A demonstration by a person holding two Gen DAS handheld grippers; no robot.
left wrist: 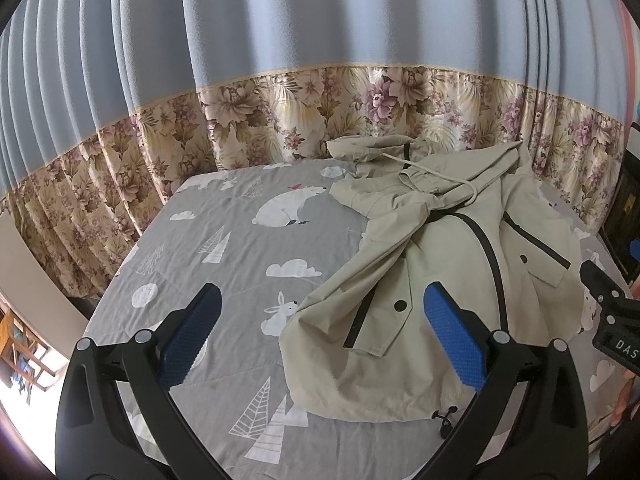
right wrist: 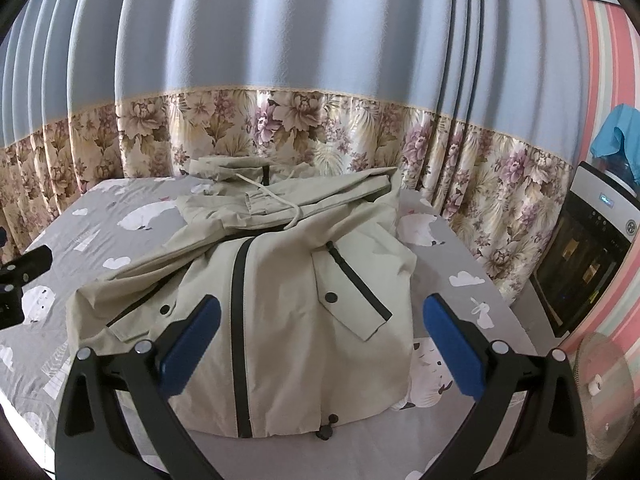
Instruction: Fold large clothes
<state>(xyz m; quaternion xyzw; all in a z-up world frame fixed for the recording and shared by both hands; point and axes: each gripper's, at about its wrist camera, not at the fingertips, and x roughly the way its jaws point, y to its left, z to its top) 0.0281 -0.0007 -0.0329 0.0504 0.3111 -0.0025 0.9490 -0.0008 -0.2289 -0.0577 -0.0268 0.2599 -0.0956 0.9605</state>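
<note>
Beige jacket (right wrist: 280, 300) lies rumpled on bed (left wrist: 224, 240) | left gripper (left wrist: 320, 332) wide open, empty | right gripper (right wrist: 322, 334) wide open, empty

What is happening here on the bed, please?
A person holds a tool in each hand above a bed with an animal-print sheet. A large beige jacket lies on it, rumpled, sleeves crossed over the chest, hood toward the curtain. The left tool and right tool are both open and hold nothing. The fold does not look finished.
</note>
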